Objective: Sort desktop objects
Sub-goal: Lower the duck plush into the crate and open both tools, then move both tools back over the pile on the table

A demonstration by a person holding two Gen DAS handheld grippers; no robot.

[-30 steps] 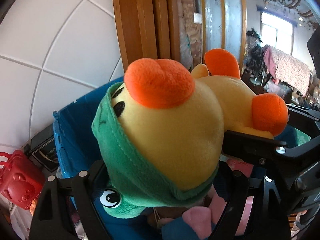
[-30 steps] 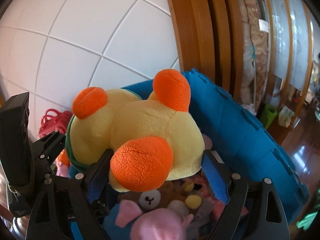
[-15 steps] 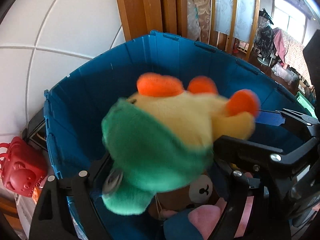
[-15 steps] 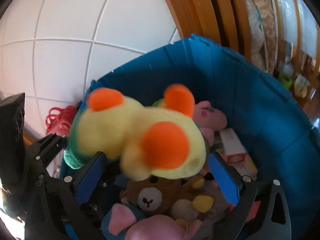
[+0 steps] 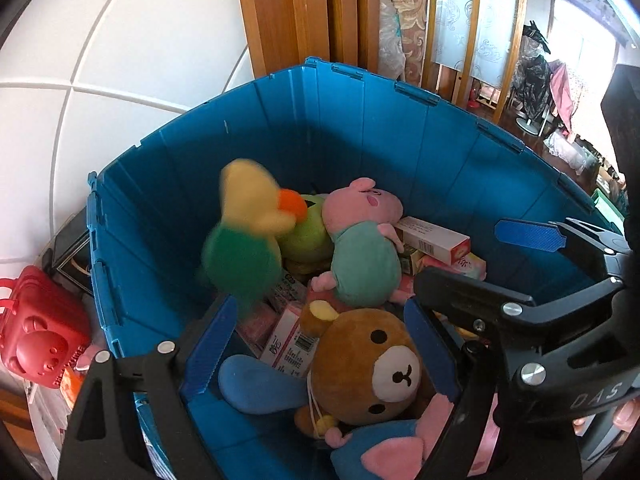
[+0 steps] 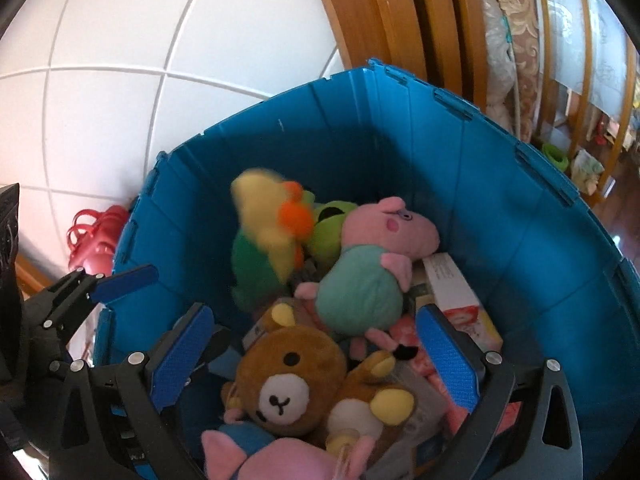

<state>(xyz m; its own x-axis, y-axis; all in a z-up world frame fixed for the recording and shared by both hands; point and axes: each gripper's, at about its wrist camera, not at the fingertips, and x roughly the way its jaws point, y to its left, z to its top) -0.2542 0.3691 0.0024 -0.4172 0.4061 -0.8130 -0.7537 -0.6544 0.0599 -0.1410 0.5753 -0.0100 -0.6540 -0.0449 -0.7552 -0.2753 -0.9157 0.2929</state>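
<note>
The yellow duck plush (image 5: 250,240) shows blurred inside the blue bin (image 5: 360,128), against its left wall, free of both grippers; left gripper (image 5: 320,344) and right gripper (image 6: 316,360) stand wide and empty; it may settle awkwardly atop the pig plush (image 6: 368,272)

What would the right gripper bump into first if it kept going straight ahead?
Most likely the brown teddy bear, which lies right between and ahead of the open right gripper in the blue bin; depth is hard to judge.
</note>
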